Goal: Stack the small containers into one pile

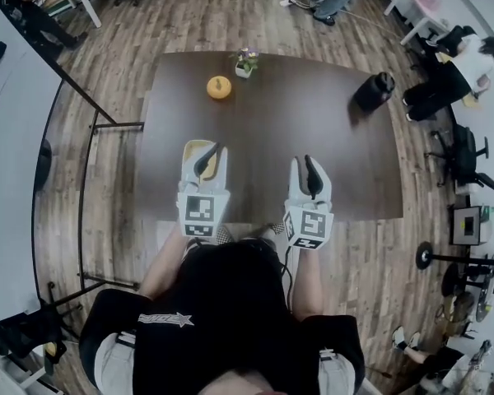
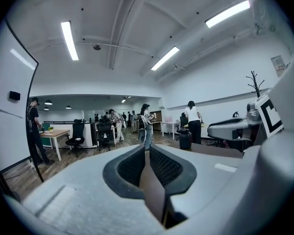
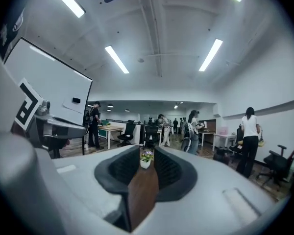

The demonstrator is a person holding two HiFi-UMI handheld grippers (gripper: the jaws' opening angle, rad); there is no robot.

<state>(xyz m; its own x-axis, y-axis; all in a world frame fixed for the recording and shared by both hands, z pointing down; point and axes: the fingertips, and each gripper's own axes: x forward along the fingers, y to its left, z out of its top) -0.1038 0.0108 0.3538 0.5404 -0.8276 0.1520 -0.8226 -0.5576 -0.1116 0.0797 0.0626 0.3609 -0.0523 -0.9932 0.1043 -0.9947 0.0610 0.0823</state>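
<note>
We seem finished: one orange pile (image 1: pixel 219 87) on the table (image 1: pixel 296 130), left gripper (image 1: pixel 207 160) closed empty, right gripper (image 1: pixel 310 171) narrowly parted, empty.

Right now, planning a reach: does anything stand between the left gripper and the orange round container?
Nothing visible does: only bare dark brown tabletop lies between the left gripper and the orange round container; the small potted plant stands beyond, rightward.

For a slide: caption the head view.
Left claw and right claw held empty above the table; orange containers by a potted plant opposite.
</note>
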